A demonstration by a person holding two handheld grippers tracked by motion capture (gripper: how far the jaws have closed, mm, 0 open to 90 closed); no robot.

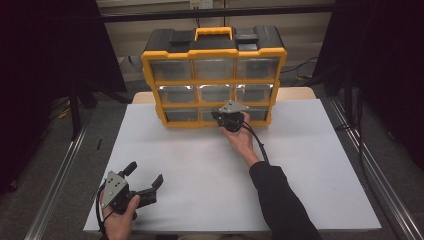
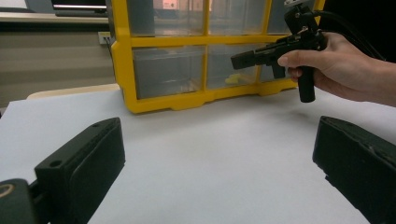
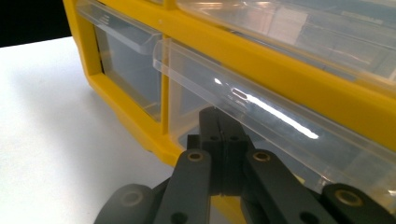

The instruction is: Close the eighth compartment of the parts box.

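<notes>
Two grippers (image 1: 145,181) (image 1: 218,116), one organizer (image 1: 214,75) with nine clear drawers (image 1: 171,70).

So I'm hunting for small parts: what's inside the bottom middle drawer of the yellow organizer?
Through the bottom middle drawer's clear front, one small pale yellow item shows. The right gripper covers part of the drawer, so more could be hidden.

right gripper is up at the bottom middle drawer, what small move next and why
Probably ease the right gripper straight back toward the person: its jaws are shut just under the clear drawer's lip, so a short pull should start the drawer sliding out of the yellow organizer.
</notes>
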